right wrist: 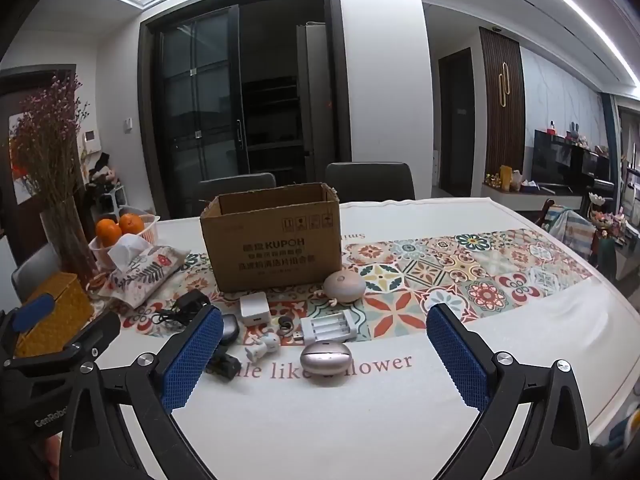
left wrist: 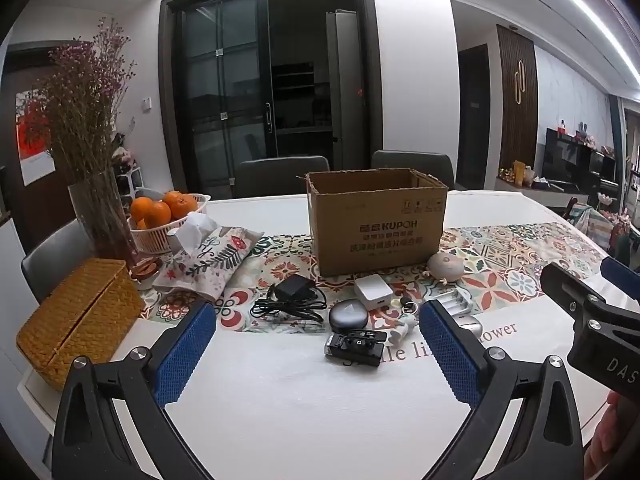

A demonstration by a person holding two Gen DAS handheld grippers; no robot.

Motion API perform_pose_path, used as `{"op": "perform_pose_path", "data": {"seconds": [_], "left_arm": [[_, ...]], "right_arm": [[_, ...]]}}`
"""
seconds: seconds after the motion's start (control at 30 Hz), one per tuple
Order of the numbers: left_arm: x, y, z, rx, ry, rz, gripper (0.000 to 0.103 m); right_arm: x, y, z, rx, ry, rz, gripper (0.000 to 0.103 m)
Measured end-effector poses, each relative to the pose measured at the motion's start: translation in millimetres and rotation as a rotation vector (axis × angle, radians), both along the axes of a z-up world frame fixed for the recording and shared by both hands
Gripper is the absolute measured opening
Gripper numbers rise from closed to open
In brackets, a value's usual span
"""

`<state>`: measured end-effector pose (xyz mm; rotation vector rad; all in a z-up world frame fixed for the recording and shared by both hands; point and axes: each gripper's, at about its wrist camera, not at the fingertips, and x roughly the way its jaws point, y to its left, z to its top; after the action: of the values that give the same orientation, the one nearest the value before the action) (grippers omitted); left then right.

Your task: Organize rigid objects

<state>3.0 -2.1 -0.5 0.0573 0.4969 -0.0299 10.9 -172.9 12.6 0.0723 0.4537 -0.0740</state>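
An open cardboard box [left wrist: 376,220] [right wrist: 276,240] stands on the patterned runner. In front of it lie small gadgets: a black charger with cable [left wrist: 294,298], a white adapter [left wrist: 373,290] [right wrist: 253,307], a grey oval case [left wrist: 348,313], a black device [left wrist: 356,344], a white battery charger [left wrist: 454,300] [right wrist: 334,326], a beige round gadget [left wrist: 445,267] [right wrist: 344,286], a pink oval case [right wrist: 326,357] and a small white figure [right wrist: 264,346]. My left gripper [left wrist: 318,356] is open and empty, short of them. My right gripper [right wrist: 324,364] is open and empty above the pink case.
A woven basket [left wrist: 80,320] sits at the left table edge. Behind it are a vase of dried flowers [left wrist: 96,208], a basket of oranges [left wrist: 164,216] and a floral tissue pouch [left wrist: 212,260]. Chairs stand behind the table. The white tablecloth [left wrist: 312,408] lies below the grippers.
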Motion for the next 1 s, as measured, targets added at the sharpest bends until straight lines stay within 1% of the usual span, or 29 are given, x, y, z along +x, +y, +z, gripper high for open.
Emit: {"op": "perform_pose_path", "data": {"seconds": [0.03, 0.07, 0.43, 0.47, 0.57, 0.83, 1.0], "left_arm": [[-5.2, 1.2, 2.1, 0.001, -0.021, -0.008, 0.103], [-6.3, 6.0, 0.3, -0.014, -0.027, -0.016, 0.103], [-4.0, 2.0, -0.1, 0.009, -0.02, 0.001, 0.103], [-3.7, 2.0, -0.1, 0.008, -0.02, 0.001, 0.103], [-2.3, 2.7, 0.1, 0.001, -0.012, -0.003, 0.103], [-5.5, 3.2, 3.5, 0.019, -0.046, 0.023, 0.103], [-5.5, 4.4, 4.5, 0.019, -0.052, 0.024, 0.103]], "right_arm": [[0.4, -0.2, -0.3, 0.007, 0.004, 0.001, 0.103], [0.4, -0.2, -0.4, 0.009, 0.002, 0.001, 0.103], [-3.7, -1.1, 1.9, -0.001, -0.004, 0.0, 0.103], [1.8, 0.4, -1.3, 0.0, -0.002, -0.003, 0.103], [-0.4, 0.9, 1.1, -0.004, -0.005, -0.005, 0.103], [0.9, -1.1, 0.3, -0.01, -0.003, -0.009, 0.103], [0.6, -1.2, -0.2, -0.009, -0.004, -0.008, 0.103]]}}
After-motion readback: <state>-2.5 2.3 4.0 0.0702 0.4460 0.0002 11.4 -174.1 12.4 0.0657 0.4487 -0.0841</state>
